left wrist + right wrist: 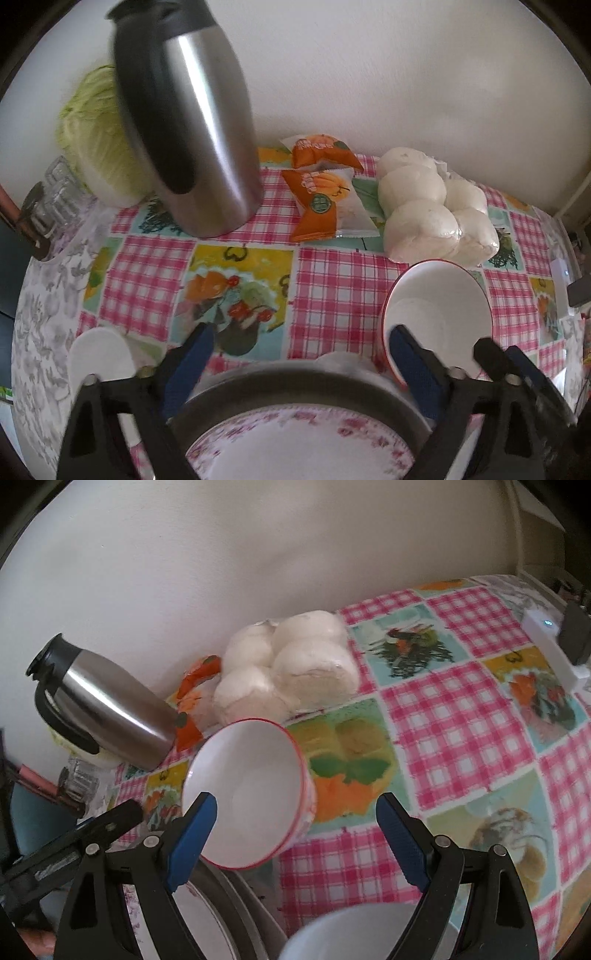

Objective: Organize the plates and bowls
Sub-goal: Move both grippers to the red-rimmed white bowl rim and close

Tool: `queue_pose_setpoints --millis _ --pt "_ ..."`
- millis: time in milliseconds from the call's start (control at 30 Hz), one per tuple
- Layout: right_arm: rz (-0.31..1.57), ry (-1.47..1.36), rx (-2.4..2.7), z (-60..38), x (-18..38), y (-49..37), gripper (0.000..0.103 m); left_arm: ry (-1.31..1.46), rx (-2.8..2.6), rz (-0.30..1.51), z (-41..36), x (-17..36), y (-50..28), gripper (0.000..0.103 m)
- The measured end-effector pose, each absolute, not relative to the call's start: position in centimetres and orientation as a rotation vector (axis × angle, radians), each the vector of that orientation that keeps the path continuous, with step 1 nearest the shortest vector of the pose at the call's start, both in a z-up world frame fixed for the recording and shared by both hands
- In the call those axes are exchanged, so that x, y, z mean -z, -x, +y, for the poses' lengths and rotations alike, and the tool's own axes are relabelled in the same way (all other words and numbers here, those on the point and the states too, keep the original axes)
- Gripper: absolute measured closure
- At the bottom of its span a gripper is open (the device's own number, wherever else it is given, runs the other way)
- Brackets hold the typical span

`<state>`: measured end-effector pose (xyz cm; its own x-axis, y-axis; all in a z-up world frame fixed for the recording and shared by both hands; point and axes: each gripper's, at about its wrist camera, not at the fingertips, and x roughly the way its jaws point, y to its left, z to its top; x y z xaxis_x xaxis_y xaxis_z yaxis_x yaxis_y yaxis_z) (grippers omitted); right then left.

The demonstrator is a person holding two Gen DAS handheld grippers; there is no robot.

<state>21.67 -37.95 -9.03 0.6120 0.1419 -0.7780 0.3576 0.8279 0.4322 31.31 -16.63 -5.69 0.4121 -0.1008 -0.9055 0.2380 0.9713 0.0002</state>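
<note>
A white bowl with a red rim (439,314) (247,794) lies tipped on the checked tablecloth, its mouth turned toward both grippers. What props it I cannot tell. A grey metal dish (295,387) (251,915) holds a pink floral plate (295,446) just below my left gripper (301,356). That gripper is open and hovers over the dish's far rim; the dish is wider than the gap. My right gripper (295,812) is open; its left fingertip (201,808) overlaps the bowl's rim and the right one stands apart. A second white bowl (351,934) sits low between its fingers.
A steel thermos jug (192,136) (107,705) stands at the back with a cabbage (92,136) and a glass (55,199) beside it. Orange snack packets (321,184) and bagged white buns (436,210) (291,668) lie by the wall. A white rounded piece (99,354) sits left; a white box (550,642) right.
</note>
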Motion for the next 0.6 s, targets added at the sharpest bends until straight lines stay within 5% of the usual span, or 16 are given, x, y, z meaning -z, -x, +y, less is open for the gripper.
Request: queue_pose_setpoints --millis 200,267,467,600 --pt "0.946 -0.608 0.122 -37.6 10.0 -22.8 0.017 -0.182 0.245 1.158 -19.0 7.1 -32.6 0.019" --pt "0.971 -0.623 0.134 -37.8 10.6 -23.1 0.031 -0.199 0.249 1.174 -19.7 7.6 -32.9 0.023" --pt "1.011 -0.679 0.118 -38.4 12.2 -23.6 0.045 -0.202 0.275 1.222 -21.3 9.2 -33.6 0.043" --pt "1.015 -0.708 0.098 -38.3 12.7 -23.8 0.054 -0.181 0.299 1.272 -22.0 10.5 -33.8 0.069"
